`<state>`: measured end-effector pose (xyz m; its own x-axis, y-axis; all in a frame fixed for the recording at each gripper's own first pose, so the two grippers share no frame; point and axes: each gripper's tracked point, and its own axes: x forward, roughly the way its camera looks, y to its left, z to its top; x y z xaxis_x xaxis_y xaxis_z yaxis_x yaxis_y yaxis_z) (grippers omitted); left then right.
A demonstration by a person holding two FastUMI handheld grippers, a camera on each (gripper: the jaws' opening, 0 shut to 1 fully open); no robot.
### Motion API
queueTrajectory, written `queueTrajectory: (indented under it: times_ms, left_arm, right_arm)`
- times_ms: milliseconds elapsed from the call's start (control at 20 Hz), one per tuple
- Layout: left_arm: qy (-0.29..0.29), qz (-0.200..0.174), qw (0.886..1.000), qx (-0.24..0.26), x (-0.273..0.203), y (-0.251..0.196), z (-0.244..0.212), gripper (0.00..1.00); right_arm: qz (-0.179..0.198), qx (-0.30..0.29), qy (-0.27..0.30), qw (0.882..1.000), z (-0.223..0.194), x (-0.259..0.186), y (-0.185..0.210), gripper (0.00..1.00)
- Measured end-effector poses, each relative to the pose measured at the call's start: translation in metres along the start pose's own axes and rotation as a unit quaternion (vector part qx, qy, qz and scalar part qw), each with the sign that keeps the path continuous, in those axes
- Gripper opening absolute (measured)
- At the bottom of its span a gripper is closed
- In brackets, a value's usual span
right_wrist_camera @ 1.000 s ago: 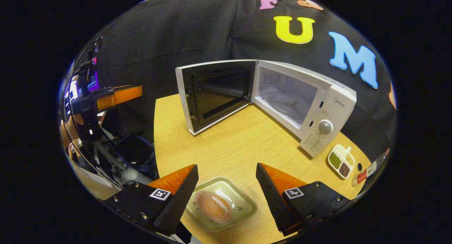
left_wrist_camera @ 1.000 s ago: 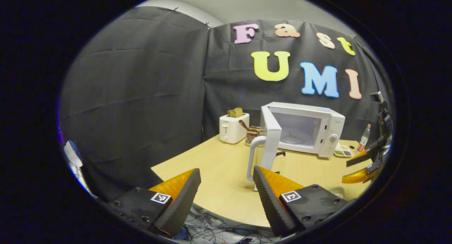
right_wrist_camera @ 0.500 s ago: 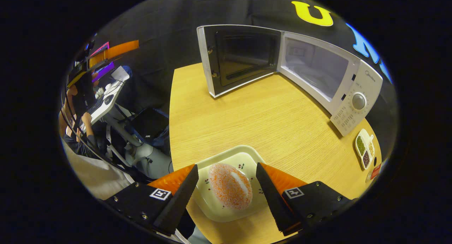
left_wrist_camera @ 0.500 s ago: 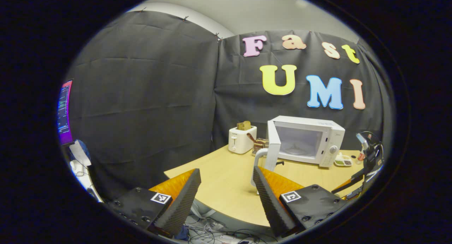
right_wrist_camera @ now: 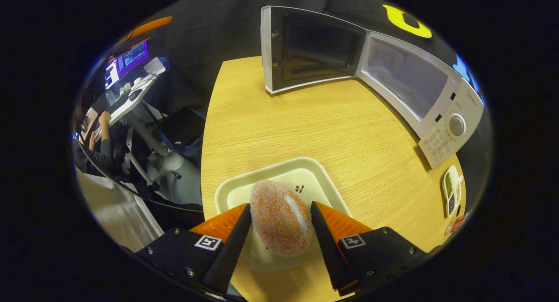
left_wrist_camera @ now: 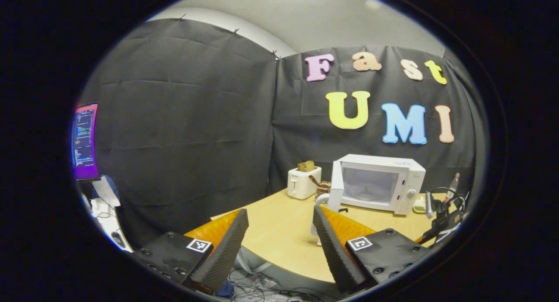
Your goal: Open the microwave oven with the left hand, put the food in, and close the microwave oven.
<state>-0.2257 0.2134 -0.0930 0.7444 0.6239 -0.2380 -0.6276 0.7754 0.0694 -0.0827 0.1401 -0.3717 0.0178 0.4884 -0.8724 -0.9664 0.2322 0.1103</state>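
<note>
Black creased cloth walls point(left_wrist_camera: 183, 131) enclose the booth, pinned along the top beneath a pale grey ceiling point(left_wrist_camera: 314, 18). A light wooden worktop with a rounded edge point(right_wrist_camera: 279, 131) stands in front of them. To one side, a white desk point(right_wrist_camera: 131, 96) carries a glowing monitor point(left_wrist_camera: 84, 140); tangled cables point(left_wrist_camera: 257, 286) lie on the floor below.

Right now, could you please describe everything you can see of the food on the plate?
The food is an egg-shaped bun with a grainy orange-and-white speckled crust and one pale streak along its top. It lies on a cream square plate on the wooden table, between the right gripper fingers, which flank both its sides closely.
</note>
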Motion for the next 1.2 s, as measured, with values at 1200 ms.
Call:
queueTrajectory:
  times_ms: [1200]
  left_arm:
    - [-0.058,-0.093,0.994,-0.009,0.118,-0.043,0.060,0.97]
  right_arm:
    - [-0.212,-0.045,-0.190,0.958,0.192,-0.089,-0.096,0.76]
